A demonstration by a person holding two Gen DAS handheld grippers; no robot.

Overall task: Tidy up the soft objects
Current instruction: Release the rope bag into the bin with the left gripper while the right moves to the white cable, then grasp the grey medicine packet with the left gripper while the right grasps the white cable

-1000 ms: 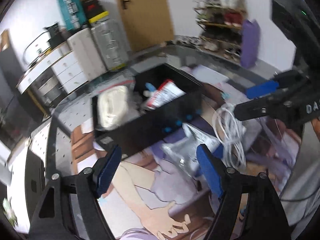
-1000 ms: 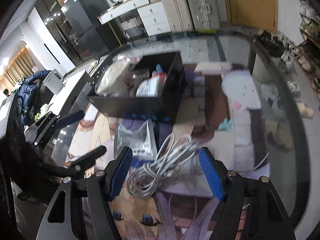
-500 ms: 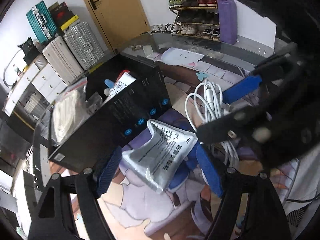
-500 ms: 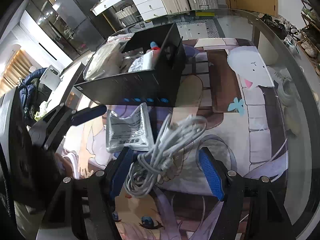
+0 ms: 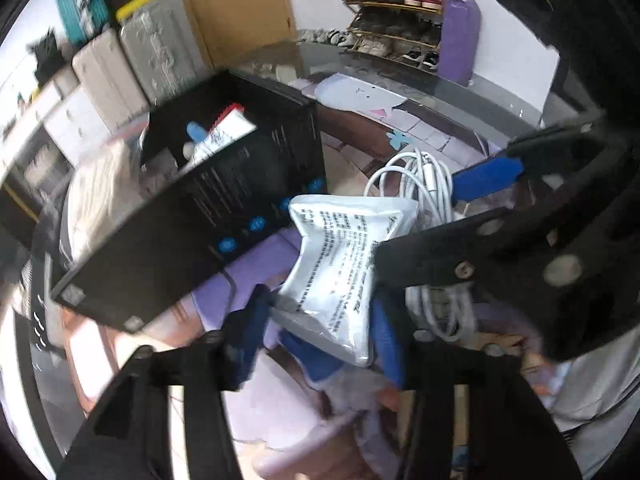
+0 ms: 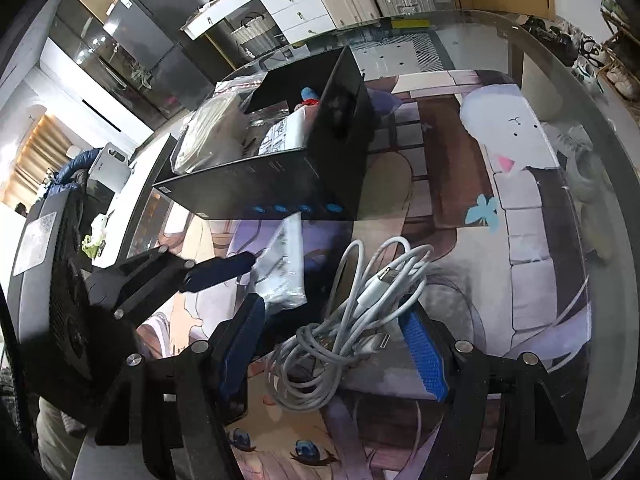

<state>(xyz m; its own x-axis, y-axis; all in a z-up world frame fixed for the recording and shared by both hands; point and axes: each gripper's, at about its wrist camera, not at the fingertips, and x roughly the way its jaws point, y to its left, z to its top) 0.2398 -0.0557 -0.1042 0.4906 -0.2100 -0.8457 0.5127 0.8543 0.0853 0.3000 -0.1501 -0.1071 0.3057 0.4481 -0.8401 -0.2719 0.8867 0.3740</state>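
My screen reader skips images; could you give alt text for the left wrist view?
The left hand-held gripper pinches a silver pouch before a black box. Beside it, the right hand-held gripper straddles a white cable.

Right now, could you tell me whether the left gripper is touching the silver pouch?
Touching: in the left wrist view, the left gripper has both blue pads pressed against the silver pouch, pinching its lower end.

Crumpled silver pouch point(image 5: 340, 268) beside coiled white cable point(image 6: 352, 312), before the black box point(image 6: 276, 184).
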